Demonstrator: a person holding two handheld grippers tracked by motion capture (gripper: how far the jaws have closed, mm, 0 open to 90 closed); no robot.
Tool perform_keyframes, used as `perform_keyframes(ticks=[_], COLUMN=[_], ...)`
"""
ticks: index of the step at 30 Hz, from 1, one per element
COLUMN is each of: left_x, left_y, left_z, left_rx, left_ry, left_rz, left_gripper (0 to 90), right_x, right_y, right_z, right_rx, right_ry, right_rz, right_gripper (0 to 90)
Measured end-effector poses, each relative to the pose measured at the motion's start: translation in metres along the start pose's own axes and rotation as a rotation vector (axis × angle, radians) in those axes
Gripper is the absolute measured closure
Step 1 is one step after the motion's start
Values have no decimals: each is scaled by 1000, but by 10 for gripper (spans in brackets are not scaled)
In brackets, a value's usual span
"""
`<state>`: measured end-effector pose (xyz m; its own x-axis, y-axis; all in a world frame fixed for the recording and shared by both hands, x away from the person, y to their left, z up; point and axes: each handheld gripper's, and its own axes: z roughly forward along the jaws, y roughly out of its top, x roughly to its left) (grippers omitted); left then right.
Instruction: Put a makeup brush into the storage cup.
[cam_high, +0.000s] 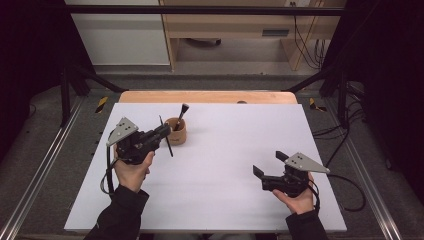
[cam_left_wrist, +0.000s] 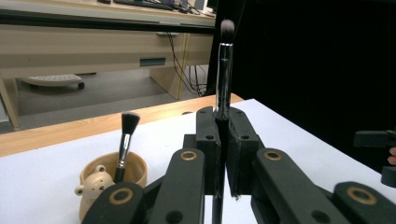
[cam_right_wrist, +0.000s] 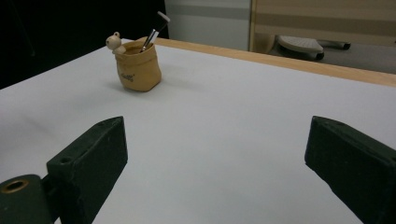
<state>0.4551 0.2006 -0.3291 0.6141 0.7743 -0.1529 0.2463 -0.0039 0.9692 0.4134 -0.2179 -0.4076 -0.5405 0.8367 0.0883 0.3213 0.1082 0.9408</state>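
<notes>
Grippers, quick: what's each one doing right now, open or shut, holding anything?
Left gripper: shut on a thin makeup brush, beside the bear pot.
Right gripper: open, nothing between its jaws, over the white board.

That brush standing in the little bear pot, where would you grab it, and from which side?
Take the brush by its slim handle just under the bristles, coming from above. It leans up out of the pot, so the stem is the one part free of the rim. The open right claw looks free for it.
</notes>
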Motion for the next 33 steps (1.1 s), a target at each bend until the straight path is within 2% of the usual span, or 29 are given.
perform_keyframes(ticks=[15, 21, 33], left_x=[8, 15, 28], left_y=[10, 13, 12], left_z=[10, 19, 39], left_rx=[7, 23, 49], left_ry=[21, 40, 68], left_rz=[14, 23, 8], left_gripper=[845, 845, 845], right_x=[-12, -14, -15], right_y=[-8, -10, -13], right_z=[-15, -18, -20], right_rx=[-18, -22, -17], right_ry=[-51, -59, -67], right_rz=[23, 28, 29], right_gripper=[57, 56, 52])
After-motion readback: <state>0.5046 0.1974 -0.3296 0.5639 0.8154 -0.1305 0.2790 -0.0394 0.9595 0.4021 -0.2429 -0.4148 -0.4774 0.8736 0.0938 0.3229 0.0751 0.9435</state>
